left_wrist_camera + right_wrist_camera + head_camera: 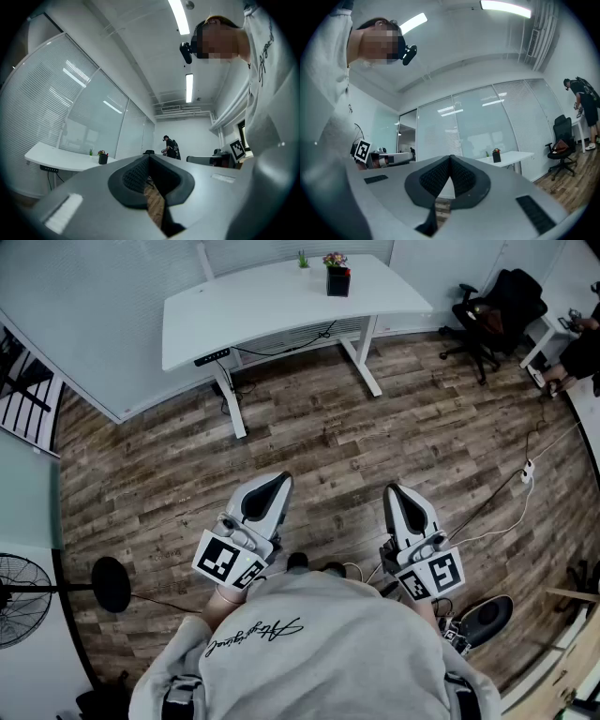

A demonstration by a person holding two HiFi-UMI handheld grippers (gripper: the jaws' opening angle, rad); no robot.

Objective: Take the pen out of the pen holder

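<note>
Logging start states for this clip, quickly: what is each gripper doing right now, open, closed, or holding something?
Left gripper: jaws closed, holding nothing.
Right gripper: jaws closed, holding nothing.

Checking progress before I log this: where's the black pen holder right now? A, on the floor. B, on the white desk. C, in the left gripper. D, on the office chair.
B: the pen holder stands upright on the white desk across the room.
</note>
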